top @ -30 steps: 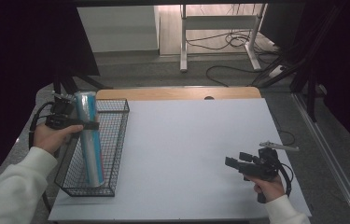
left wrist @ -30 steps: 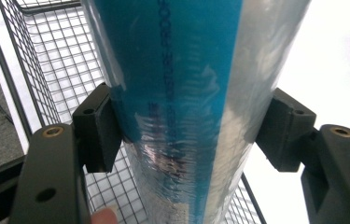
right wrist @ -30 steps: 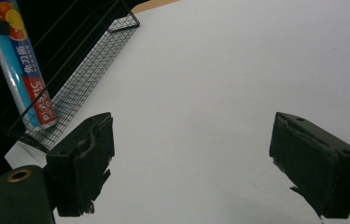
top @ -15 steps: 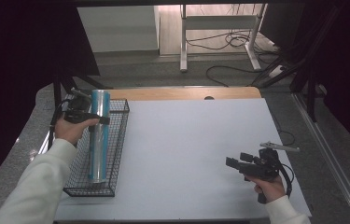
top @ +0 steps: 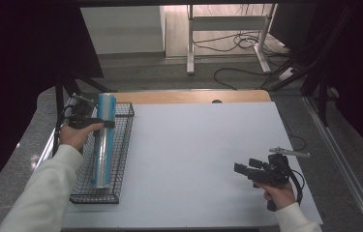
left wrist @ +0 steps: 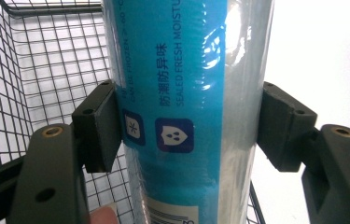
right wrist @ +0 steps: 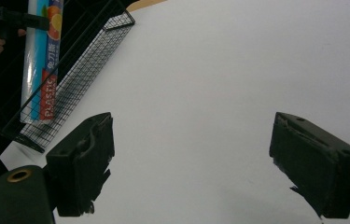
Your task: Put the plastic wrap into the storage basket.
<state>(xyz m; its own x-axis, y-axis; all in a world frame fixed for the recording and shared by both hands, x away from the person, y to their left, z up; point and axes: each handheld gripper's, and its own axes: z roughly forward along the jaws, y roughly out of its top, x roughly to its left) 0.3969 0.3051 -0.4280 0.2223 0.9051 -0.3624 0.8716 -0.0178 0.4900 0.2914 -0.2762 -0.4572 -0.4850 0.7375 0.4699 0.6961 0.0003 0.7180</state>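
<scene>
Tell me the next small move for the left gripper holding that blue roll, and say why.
Probably lower the far end a little further, then open. The left gripper is clamped on the blue roll, whose near end already rests inside the wire basket while the gripped end sits raised above the rim. The right gripper waits open over the table.

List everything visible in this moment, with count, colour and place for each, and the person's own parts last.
roll: 1, blue and clear, wrapped; one end in the basket, the other raised at the far end
basket: 1, black wire, left side of the table
table: 1, white top with a wooden far edge
cables: several, black, on the floor beyond the table
left tool: 1, black, jaws clamped on the roll near its raised end
right tool: 1, black, jaws open and empty, over the table's right front
sleeves: 2, white, at the bottom of the high view
</scene>
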